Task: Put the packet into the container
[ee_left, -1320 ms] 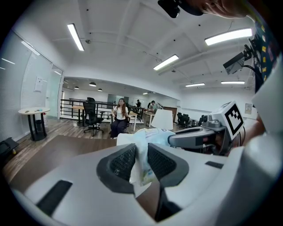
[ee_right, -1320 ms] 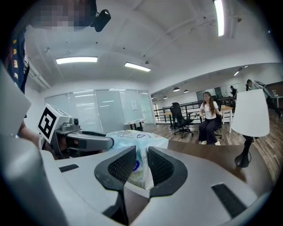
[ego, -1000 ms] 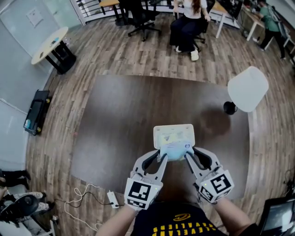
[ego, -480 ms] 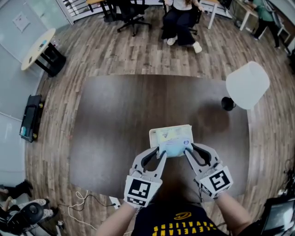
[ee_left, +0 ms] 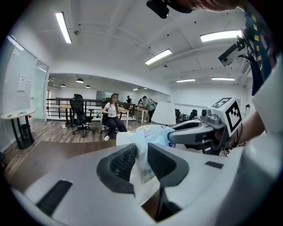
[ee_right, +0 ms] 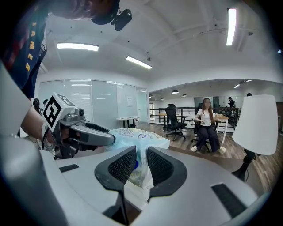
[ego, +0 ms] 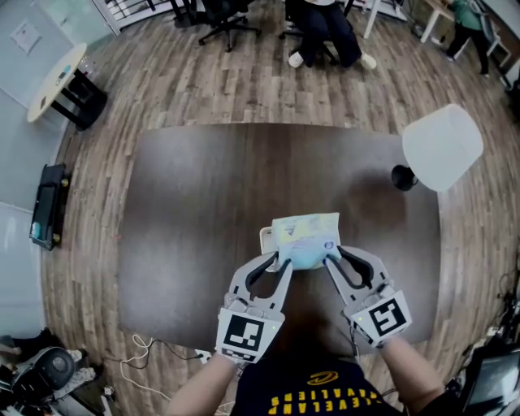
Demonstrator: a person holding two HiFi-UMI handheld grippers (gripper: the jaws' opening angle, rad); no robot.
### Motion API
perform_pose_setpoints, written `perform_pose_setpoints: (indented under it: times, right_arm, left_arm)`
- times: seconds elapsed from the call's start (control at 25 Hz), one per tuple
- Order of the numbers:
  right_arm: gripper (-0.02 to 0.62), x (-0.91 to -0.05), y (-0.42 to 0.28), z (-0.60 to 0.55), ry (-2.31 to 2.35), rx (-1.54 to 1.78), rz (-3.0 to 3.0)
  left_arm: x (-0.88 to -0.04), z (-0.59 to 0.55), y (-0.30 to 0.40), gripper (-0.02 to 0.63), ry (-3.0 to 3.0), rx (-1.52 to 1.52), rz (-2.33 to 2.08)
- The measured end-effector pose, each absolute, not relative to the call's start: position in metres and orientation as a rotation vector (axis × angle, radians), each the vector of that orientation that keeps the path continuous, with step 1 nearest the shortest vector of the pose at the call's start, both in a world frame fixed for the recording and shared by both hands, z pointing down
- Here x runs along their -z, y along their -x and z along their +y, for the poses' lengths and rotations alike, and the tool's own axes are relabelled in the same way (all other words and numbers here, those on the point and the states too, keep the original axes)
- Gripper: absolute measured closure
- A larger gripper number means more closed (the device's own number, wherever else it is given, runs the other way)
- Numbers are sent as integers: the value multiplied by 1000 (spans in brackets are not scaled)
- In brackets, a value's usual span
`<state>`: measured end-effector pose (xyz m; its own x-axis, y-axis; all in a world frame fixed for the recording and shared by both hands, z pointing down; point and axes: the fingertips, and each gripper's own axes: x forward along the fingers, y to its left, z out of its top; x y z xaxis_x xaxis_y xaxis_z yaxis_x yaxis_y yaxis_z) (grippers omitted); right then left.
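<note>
The pale blue and white packet [ego: 307, 240] hangs between both grippers over the white container [ego: 265, 237], of which only a strip of the left rim shows. My left gripper [ego: 281, 262] is shut on the packet's left end, my right gripper [ego: 331, 258] on its right end. In the left gripper view the packet [ee_left: 150, 134] is pinched between the ribbed pads of the left gripper [ee_left: 141, 161], and the right gripper [ee_left: 173, 137] reaches in from the right. In the right gripper view the packet [ee_right: 137, 140] sits in the right gripper [ee_right: 140, 165], with the left gripper [ee_right: 110, 140] opposite.
The dark brown table [ego: 203, 211] carries a lamp with a white shade [ego: 443, 148] at its far right. A seated person [ego: 325, 24] and office chairs [ego: 227, 16] are beyond the table. A round side table [ego: 53, 77] stands far left, and a cable [ego: 154, 345] lies on the floor.
Both grippers carried the packet forward from the container's near edge to over it, so that it now covers most of the container. Both grips stayed the same.
</note>
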<state>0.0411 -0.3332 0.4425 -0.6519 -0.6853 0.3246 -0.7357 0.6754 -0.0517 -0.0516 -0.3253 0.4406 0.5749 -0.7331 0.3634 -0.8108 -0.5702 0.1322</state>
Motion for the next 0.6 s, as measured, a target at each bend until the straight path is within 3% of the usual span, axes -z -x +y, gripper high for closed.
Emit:
perform_pose_setpoints:
  times: [0.6]
  right_arm:
    - [503, -505, -42, -339, -1089, -272, -2538]
  left_arm:
    - [-503, -330, 48, 516, -2500, -455, -1254]
